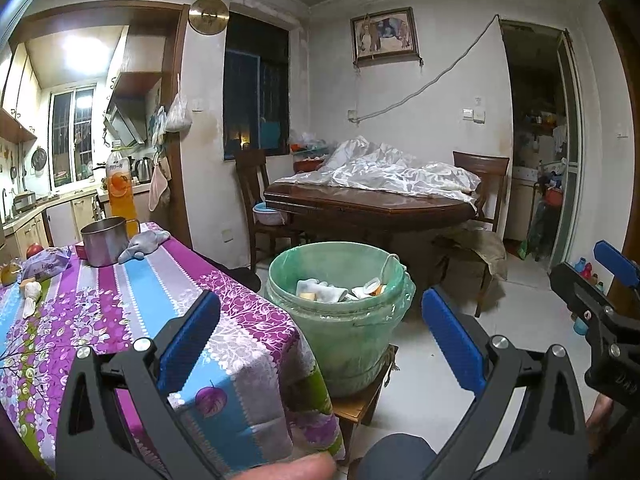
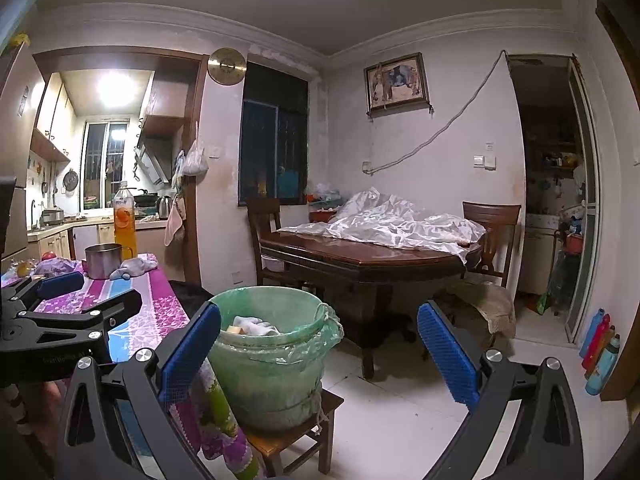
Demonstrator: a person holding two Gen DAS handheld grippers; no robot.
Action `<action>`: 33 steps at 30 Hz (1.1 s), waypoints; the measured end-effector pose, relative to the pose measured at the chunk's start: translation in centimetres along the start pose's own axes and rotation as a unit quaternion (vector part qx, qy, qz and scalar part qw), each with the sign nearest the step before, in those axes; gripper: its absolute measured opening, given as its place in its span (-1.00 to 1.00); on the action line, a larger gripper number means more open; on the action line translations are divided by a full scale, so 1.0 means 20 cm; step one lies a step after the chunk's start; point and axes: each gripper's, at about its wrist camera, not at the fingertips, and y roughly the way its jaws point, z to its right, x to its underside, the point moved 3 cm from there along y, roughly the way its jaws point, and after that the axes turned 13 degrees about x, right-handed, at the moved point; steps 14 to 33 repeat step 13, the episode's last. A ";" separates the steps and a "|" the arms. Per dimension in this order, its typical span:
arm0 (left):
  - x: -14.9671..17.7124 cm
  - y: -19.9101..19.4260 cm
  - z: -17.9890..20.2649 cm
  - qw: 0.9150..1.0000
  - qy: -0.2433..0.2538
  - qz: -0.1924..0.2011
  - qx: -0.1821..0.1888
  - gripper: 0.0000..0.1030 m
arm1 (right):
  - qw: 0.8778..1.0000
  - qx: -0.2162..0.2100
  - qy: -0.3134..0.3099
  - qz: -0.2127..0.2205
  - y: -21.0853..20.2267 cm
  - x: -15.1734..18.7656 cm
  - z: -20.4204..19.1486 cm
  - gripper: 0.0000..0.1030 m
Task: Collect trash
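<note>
Beside the near corner of the table (image 1: 132, 312), with its purple, blue and grey flowered cloth, a pale green trash bucket (image 1: 340, 320) stands on a low wooden stool (image 1: 360, 404). A thin green plastic liner (image 1: 404, 296) is folded over its rim and bunched at the right side. Inside lie crumpled white scraps (image 1: 320, 290) and a small yellowish piece, filling only the bottom. The bucket's wall looks stained and cloudy.

Both grippers hang in front of the bucket with nothing between their blue pads. The left gripper (image 1: 320, 356) is spread wide, empty, over the table's corner. The right gripper (image 2: 320, 356) is likewise released, its fingers framing the bucket.

At the table's far edge stand a metal pot (image 1: 105, 240), a grey cloth (image 1: 145, 243) touching it, and an orange drink bottle (image 1: 120, 188) behind.
</note>
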 end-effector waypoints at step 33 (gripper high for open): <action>0.02 0.04 -0.02 1.000 -0.006 -0.017 -0.017 0.89 | 1.000 -0.001 -0.001 -0.004 0.02 0.02 0.00 0.90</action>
